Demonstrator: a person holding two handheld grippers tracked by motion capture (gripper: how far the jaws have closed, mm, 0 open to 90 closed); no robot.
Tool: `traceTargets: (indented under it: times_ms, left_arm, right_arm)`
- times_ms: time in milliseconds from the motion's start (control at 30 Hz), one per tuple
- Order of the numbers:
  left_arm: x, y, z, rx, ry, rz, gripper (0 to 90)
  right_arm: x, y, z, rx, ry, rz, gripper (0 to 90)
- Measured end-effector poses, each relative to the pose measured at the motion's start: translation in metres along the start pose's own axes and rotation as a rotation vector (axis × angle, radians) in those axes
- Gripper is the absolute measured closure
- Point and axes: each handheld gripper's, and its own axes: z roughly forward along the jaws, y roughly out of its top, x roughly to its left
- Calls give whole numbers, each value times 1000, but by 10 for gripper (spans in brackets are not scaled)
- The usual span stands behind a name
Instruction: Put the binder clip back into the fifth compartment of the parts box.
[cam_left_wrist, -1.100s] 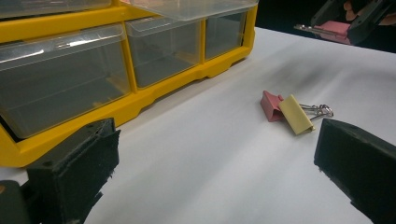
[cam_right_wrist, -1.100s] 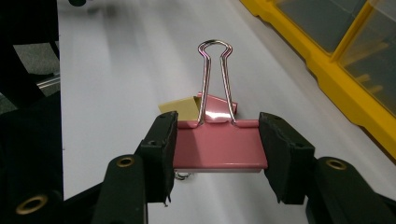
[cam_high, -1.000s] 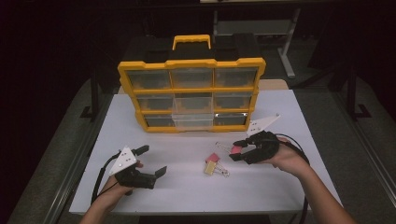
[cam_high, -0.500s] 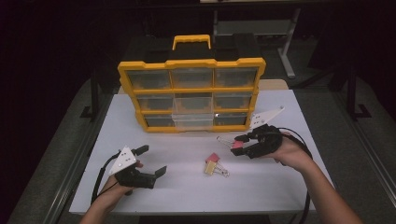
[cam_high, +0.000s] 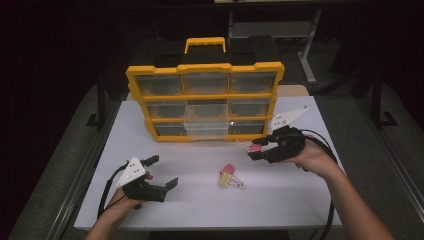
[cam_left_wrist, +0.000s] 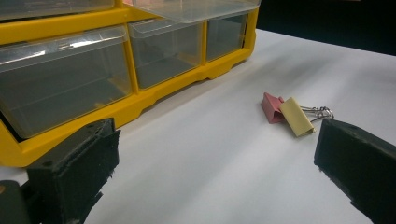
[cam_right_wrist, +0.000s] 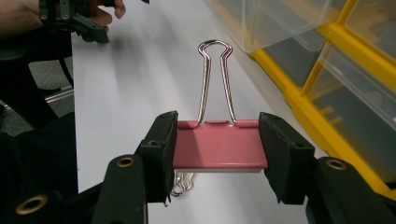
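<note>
My right gripper is shut on a pink binder clip, its pads pressing the clip's two ends and its wire handles pointing away. In the high view that right gripper hovers above the white table, just in front of the yellow drawer organizer, with the pink binder clip at its tips. A pink and a yellow binder clip lie side by side mid-table; these two clips show ahead of my left gripper. The left gripper rests open at the front left, holding nothing.
The organizer has clear drawers; its middle-row centre drawer is pulled out toward me. The organizer's lower drawers stand close to the left gripper. Bare table lies between the two hands. Beyond the table are dark floor and a desk frame.
My right gripper has lifted the pink binder clip up off the table and toward the organizer. The left gripper and the two lying clips have stayed put.
</note>
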Motion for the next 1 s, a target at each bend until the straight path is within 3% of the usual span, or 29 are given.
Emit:
traceTargets:
  times_ms: [1000]
  left_arm:
    - [0, 0, 0, -1, -2, 2, 0]
  right_arm:
    - [-10, 41, -22, -58, 0, -6, 485]
